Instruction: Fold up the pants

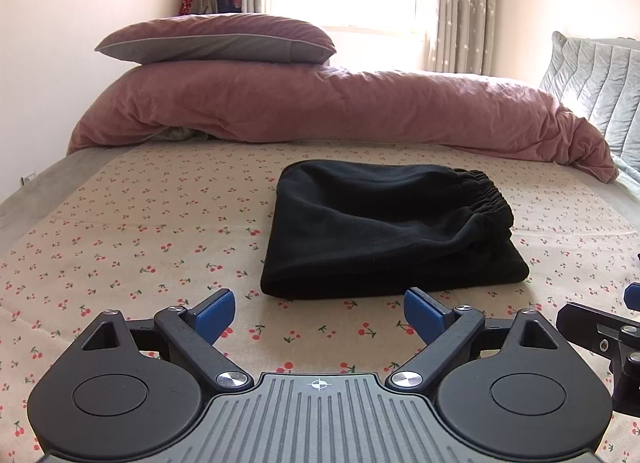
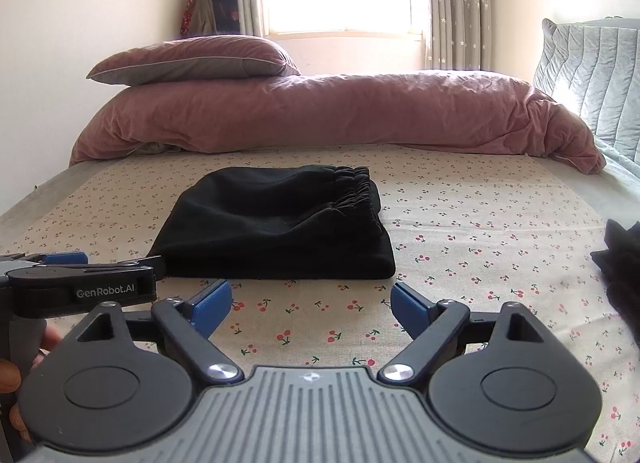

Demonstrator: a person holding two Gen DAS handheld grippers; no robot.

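Already folded into a compact bundle, the black pants point(image 1: 384, 231) are laid on the cherry-print bed sheet point(image 1: 140, 231), while the left hand-held gripper point(image 1: 320, 309) and right hand-held gripper point(image 2: 312, 303) are held released, just short of them.

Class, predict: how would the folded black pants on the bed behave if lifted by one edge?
The black pants look soft and thick, so they would likely droop. Their stacked layers would probably slide apart and unfold. The gathered waistband may stretch.

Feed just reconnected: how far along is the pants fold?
Looks done: the black pants lie in a compact folded bundle on the cherry-print sheet, elastic waistband on top. In hand: nothing; left gripper and right gripper are open, short of it. Left: perhaps tidying.
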